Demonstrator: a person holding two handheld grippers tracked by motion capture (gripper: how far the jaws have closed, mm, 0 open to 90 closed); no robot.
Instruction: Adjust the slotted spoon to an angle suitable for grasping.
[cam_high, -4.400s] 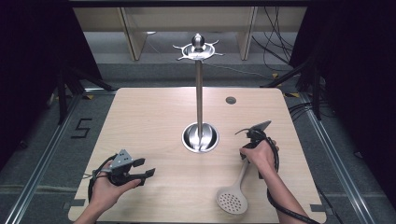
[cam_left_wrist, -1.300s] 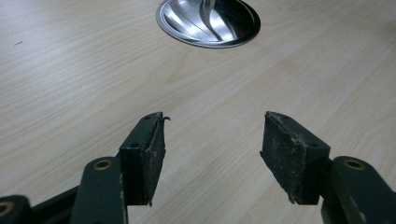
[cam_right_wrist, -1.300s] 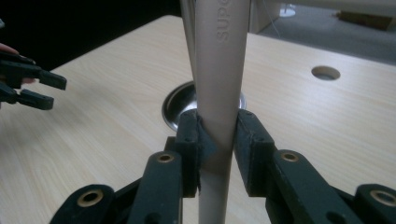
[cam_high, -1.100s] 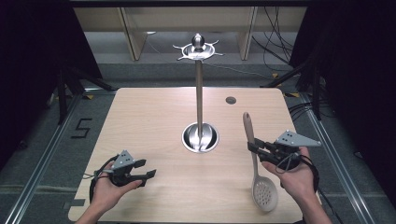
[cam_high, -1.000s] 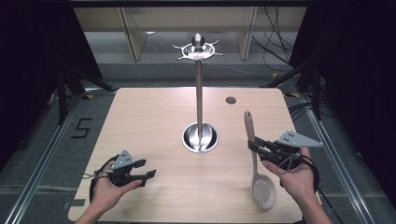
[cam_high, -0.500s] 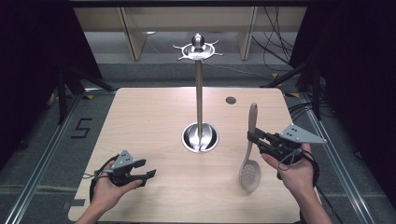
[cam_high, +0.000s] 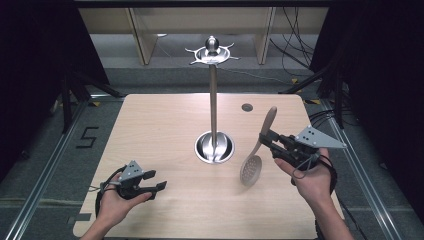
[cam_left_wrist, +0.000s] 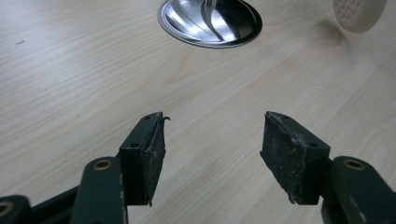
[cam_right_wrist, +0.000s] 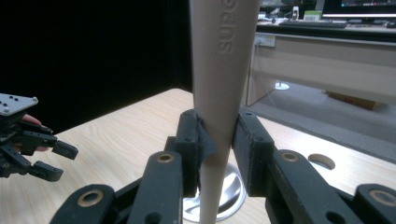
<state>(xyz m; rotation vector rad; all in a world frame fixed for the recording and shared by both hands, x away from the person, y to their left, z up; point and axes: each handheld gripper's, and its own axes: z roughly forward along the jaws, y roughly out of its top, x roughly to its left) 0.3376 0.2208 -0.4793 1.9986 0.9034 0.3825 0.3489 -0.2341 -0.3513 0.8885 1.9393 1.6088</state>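
1. My left gripper (cam_high: 156, 187) sits low over the near-left part of the wooden table (cam_high: 150, 130), its 2 jaws spread wide apart with nothing between them; in the left gripper view only bare wood grain shows past the worn black pads (cam_left_wrist: 145, 156).
2. Mid-table stands a metal rack (cam_high: 213, 100): a round, shiny dished base, 1 slim upright pole, and a hooked ring with a ball on top.
3. Just right of that base hangs the slotted spoon (cam_high: 256, 150), lifted off the table and tilted, its round perforated head down and toward the base, the handle rising up and away to the right. It is a pale beige, matte plastic; in the right gripper view its handle (cam_right_wrist: 219, 93) tapers downward and carries raised letters reading "SUP".
4. My right gripper (cam_high: 266, 139) is clamped on the spoon's handle, both pads pressing its sides.
5. A small dark round hole (cam_high: 247, 107) lies in the far right of the tabletop.
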